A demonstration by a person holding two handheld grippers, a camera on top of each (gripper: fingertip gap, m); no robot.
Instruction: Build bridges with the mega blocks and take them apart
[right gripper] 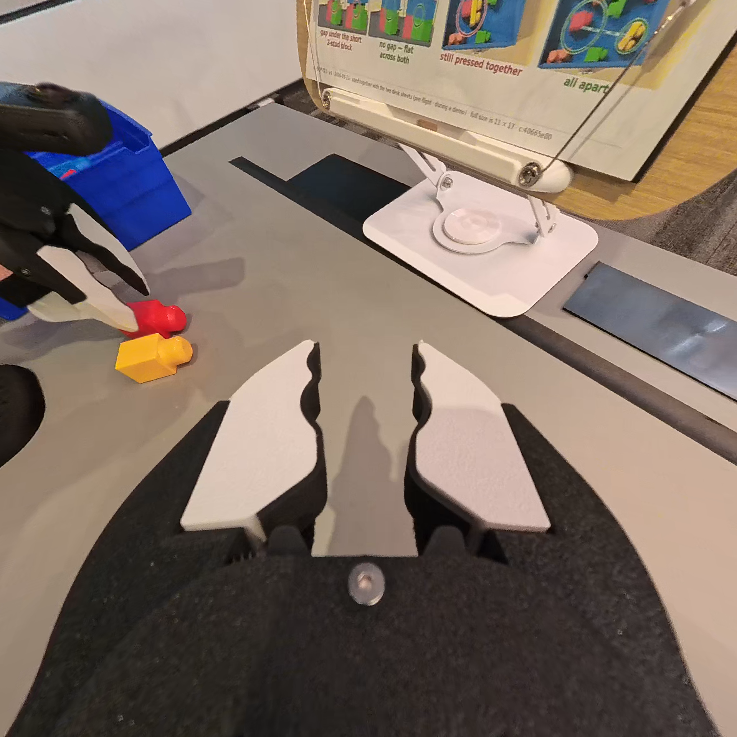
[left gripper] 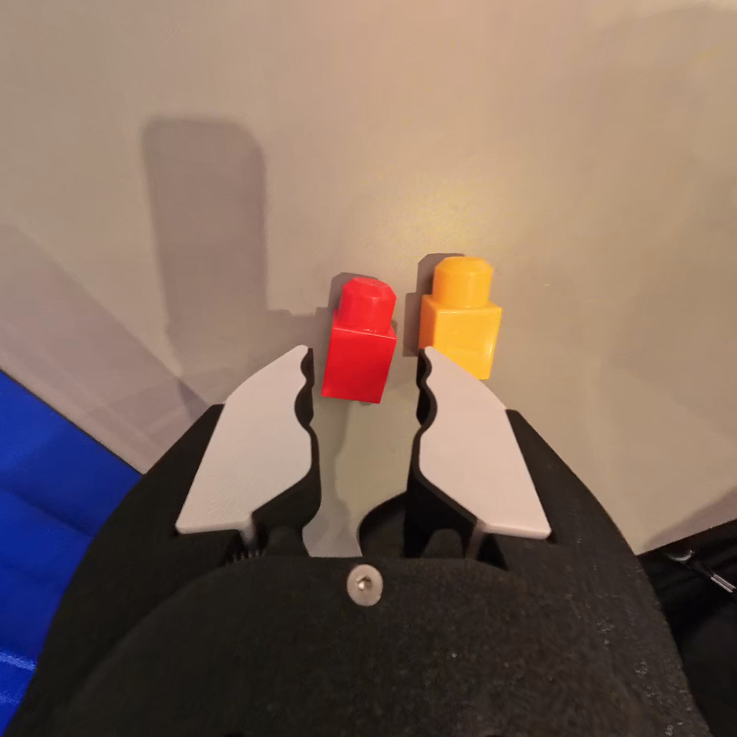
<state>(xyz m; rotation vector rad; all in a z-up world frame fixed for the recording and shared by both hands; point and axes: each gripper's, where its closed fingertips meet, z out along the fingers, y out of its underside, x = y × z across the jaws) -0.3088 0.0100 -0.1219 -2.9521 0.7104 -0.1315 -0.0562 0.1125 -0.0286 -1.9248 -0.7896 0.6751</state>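
The left gripper [left gripper: 363,351] is tipped down over the grey table [left gripper: 399,139], its jaws spread wide; the red block [left gripper: 359,351] lies on its side in the gap between the fingertips, nearer the left finger, and whether either finger touches it cannot be told; its stud points toward twelve o'clock. Just beside it, at about three o'clock, lies the yellow block [left gripper: 460,319], also on its side, partly behind the right finger, apart from the red one. A blue bin [left gripper: 48,498] shows at eight o'clock. The right gripper [right gripper: 366,346] hovers over bare table, jaws wide and holding nothing; both blocks lie well apart from it at ten o'clock; a white stand [right gripper: 482,247] bearing an instruction sheet [right gripper: 478,52] sits at one o'clock.
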